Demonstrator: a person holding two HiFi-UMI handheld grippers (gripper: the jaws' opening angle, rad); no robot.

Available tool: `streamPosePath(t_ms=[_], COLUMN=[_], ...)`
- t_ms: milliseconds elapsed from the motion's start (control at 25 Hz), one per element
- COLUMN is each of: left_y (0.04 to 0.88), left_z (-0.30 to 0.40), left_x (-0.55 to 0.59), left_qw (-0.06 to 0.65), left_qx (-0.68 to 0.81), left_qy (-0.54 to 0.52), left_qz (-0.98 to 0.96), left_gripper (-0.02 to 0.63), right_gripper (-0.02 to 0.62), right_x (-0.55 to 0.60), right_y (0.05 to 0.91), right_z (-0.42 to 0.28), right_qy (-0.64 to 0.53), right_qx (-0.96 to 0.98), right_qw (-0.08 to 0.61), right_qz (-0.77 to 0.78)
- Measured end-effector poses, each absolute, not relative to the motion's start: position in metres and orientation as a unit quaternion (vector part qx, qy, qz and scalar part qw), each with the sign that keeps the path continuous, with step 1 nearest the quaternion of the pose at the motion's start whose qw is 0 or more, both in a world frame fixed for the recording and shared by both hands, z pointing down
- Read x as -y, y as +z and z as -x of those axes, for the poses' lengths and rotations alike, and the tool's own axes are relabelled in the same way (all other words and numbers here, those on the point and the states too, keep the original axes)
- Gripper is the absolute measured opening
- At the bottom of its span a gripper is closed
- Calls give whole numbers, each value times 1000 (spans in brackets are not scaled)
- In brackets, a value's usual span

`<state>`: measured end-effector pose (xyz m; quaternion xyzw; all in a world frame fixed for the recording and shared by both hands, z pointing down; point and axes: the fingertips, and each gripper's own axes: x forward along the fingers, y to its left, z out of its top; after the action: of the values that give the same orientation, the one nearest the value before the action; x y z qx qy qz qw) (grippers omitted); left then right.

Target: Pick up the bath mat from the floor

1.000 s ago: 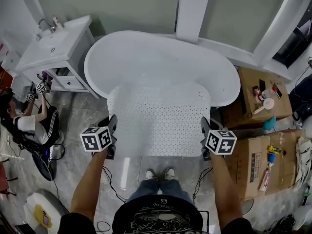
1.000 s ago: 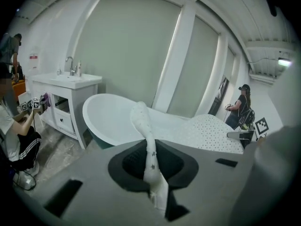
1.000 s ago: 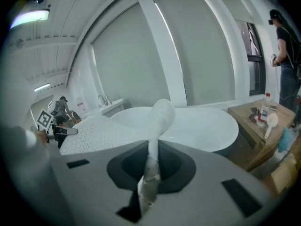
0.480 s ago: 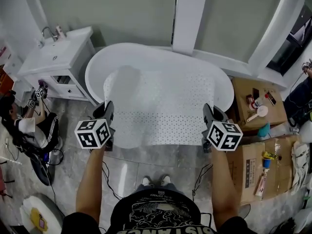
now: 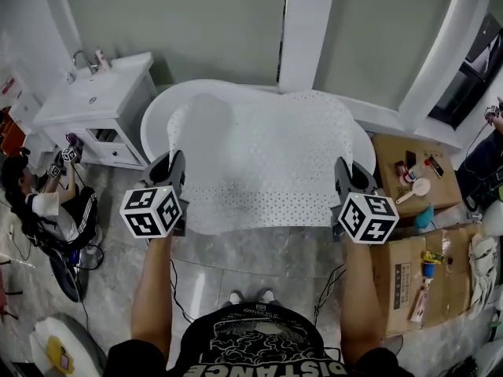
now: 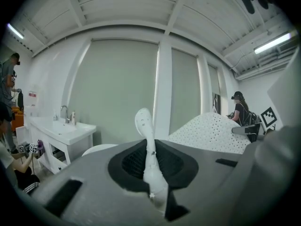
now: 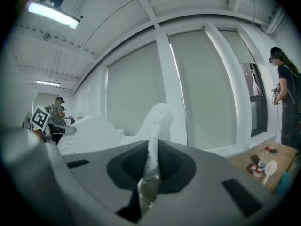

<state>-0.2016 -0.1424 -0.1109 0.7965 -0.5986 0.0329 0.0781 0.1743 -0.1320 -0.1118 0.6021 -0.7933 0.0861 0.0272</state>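
Left gripper (image 6: pixel 150 171) in my hand is clamped tight on one near corner of the white perforated bath mat (image 5: pixel 263 159); my right gripper (image 7: pixel 149 173) pinches the other. Between them the mat stretches ahead, off the floor, over the bathtub (image 5: pixel 152 120).

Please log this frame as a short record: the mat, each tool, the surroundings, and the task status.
mat: white dotted bath mat, held up off the floor, spread between both tools
left tool: shut on the mat's left edge
right tool: shut on the mat's right edge
behind mat: white bathtub, mostly covered in the head view
sides: sink cabinet on the left, cardboard boxes on the right
task status: mat picked up
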Motion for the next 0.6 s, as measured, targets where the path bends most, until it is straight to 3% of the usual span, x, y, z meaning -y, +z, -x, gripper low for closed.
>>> streamPosePath(t_ms=[600], left_y=[-120], left_z=[219], left_x=[142], left_qw=[66], left_qx=[607], left_qy=[36], left_qz=[-791], left_gripper=[41], right_gripper=[26], right_x=[132], right_y=[-126], right_z=[-154], right_qy=[68], right_qx=[796], right_qw=[16], right_qz=[-601])
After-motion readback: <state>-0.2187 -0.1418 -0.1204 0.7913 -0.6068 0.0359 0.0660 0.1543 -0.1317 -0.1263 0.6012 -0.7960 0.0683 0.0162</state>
